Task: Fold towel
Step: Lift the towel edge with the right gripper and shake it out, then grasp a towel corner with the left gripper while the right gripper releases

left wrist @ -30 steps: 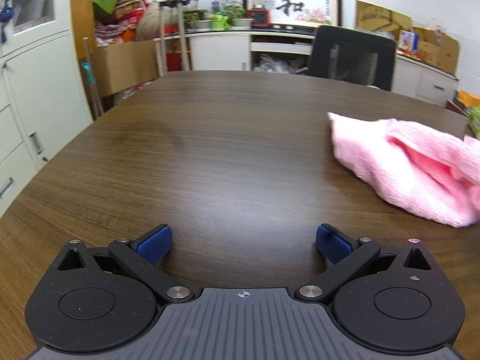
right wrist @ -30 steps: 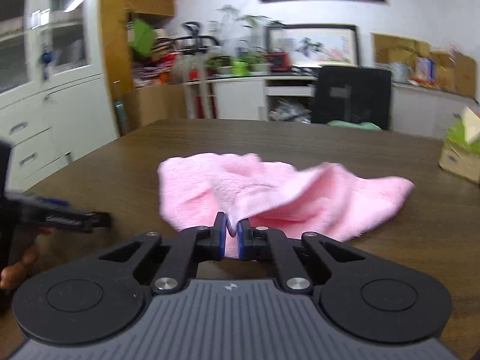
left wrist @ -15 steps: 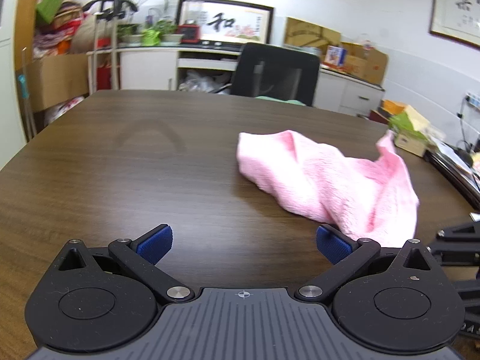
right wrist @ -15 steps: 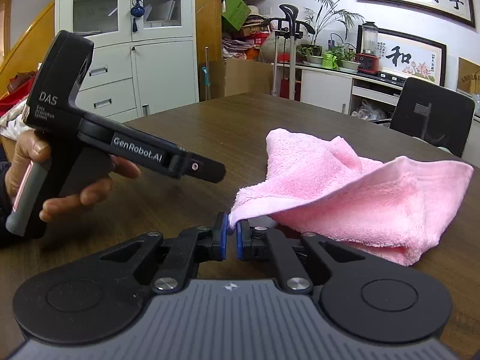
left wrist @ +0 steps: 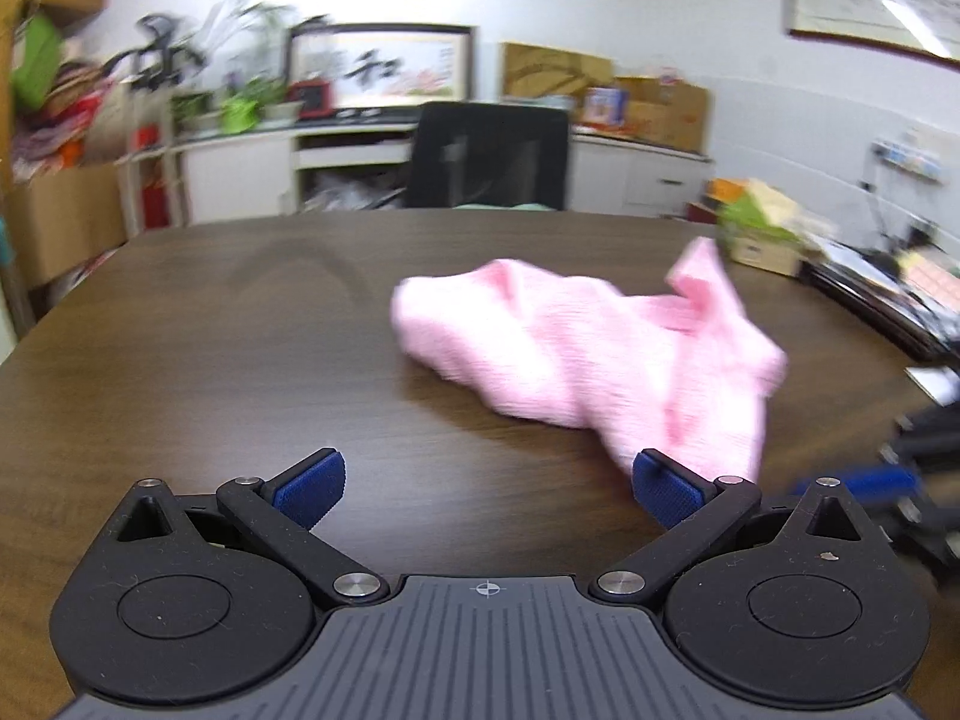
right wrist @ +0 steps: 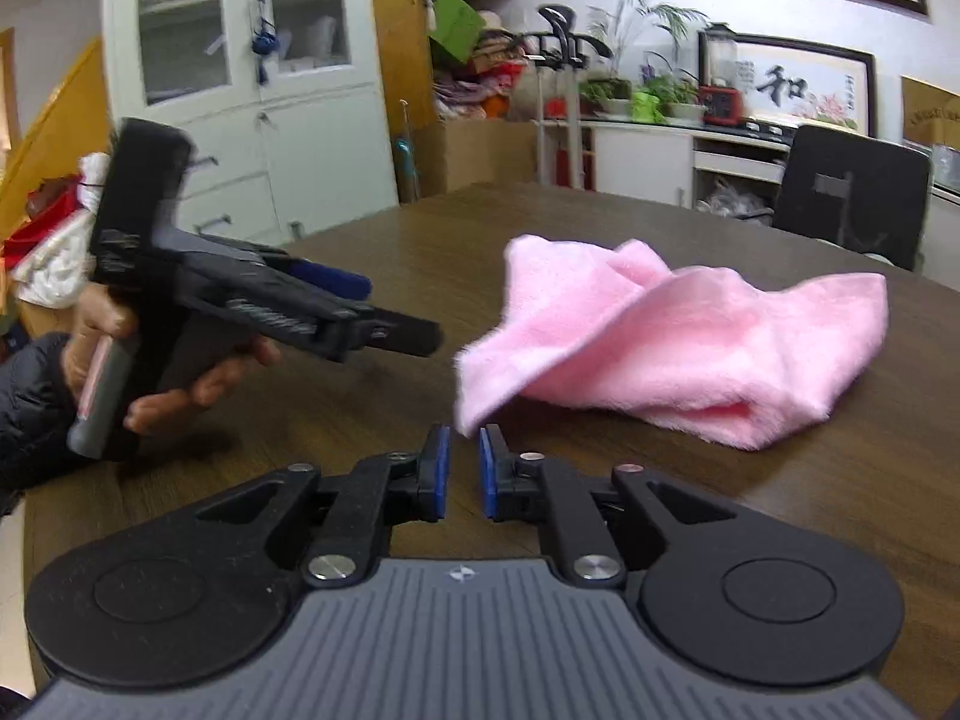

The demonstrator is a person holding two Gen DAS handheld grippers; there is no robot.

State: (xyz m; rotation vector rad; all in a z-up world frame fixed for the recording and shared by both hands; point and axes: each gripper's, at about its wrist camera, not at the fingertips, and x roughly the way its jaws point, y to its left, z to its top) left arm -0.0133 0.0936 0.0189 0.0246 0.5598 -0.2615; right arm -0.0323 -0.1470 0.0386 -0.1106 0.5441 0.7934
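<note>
A crumpled pink towel (left wrist: 588,348) lies on the dark wooden table (left wrist: 210,360). In the right wrist view the towel (right wrist: 690,336) has one corner lifted just above and ahead of my right gripper (right wrist: 461,468). The right jaws stand a small gap apart with the corner free of them. My left gripper (left wrist: 486,483) is wide open and empty, with the towel's near end beside its right fingertip (left wrist: 663,489). The left gripper also shows in the right wrist view (right wrist: 384,324), held by a hand left of the towel.
A black office chair (left wrist: 489,156) stands at the far table edge. Boxes and papers (left wrist: 762,234) sit at the table's right side. White cabinets (right wrist: 258,90) and cluttered shelves line the room behind.
My right gripper opened a little and let go of the towel corner. The left gripper swung right and closer to the towel, staying open.
</note>
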